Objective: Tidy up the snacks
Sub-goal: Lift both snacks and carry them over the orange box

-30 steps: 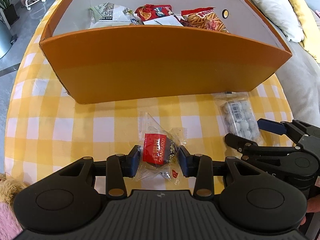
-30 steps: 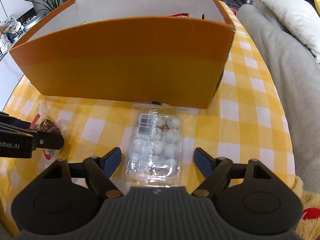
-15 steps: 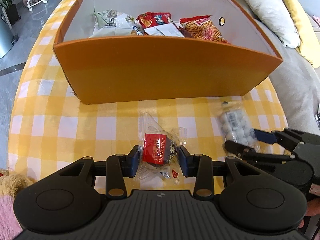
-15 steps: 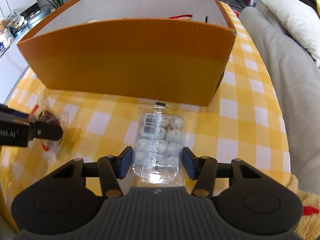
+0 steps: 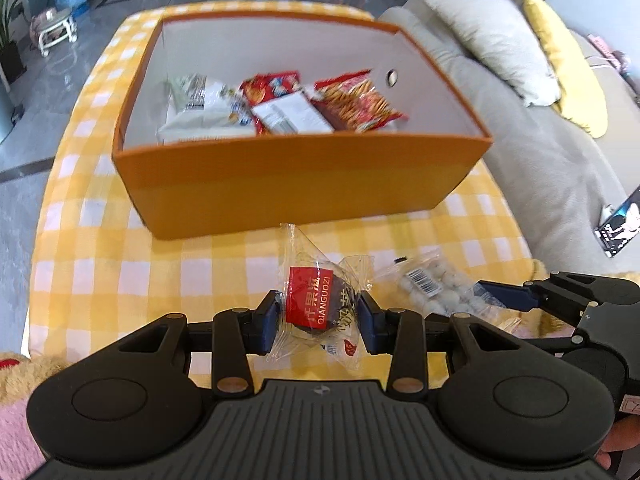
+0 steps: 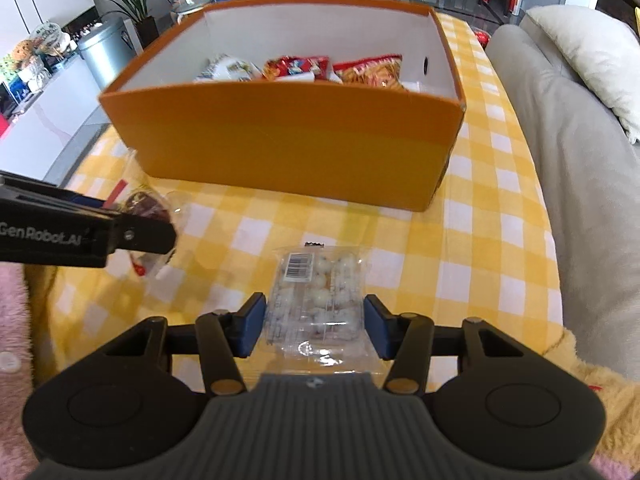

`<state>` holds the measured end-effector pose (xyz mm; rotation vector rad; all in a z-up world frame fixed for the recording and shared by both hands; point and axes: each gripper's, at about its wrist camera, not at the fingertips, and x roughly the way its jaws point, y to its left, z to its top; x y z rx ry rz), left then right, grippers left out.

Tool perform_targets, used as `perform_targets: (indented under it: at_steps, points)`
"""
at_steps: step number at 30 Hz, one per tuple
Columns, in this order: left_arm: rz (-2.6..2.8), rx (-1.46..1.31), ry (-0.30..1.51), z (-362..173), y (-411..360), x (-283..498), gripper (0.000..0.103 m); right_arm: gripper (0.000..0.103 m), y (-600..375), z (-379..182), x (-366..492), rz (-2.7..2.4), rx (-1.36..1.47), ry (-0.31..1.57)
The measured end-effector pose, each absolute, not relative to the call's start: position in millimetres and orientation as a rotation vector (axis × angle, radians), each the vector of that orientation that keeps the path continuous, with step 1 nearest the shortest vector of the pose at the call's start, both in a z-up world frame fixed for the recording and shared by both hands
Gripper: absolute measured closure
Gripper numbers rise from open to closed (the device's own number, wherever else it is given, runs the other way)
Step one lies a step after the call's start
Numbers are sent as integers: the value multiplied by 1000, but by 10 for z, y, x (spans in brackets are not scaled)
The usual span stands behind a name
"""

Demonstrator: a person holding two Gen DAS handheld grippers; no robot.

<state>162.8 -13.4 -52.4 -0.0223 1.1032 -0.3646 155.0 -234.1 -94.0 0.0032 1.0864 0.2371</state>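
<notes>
Left tool (image 5: 319, 319) clamped on red-labelled candied fruit packet (image 5: 318, 307), right tool (image 6: 314, 326) clamped on clear bag of white candy balls (image 6: 316, 296), both lifted short of orange box (image 5: 304, 184) straight ahead on desk (image 5: 100, 272).

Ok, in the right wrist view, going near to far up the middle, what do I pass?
Right gripper, shut on the clear pack of white balls → bare checked tablecloth → orange box near wall → snack bags inside.
</notes>
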Motion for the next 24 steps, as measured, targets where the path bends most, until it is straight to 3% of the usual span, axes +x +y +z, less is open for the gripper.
perform_targets:
  at_steps: [24]
  points:
    - [-419, 24, 844, 468, -215, 1866, 58, 52, -2489, 278, 1659, 283, -13, 827]
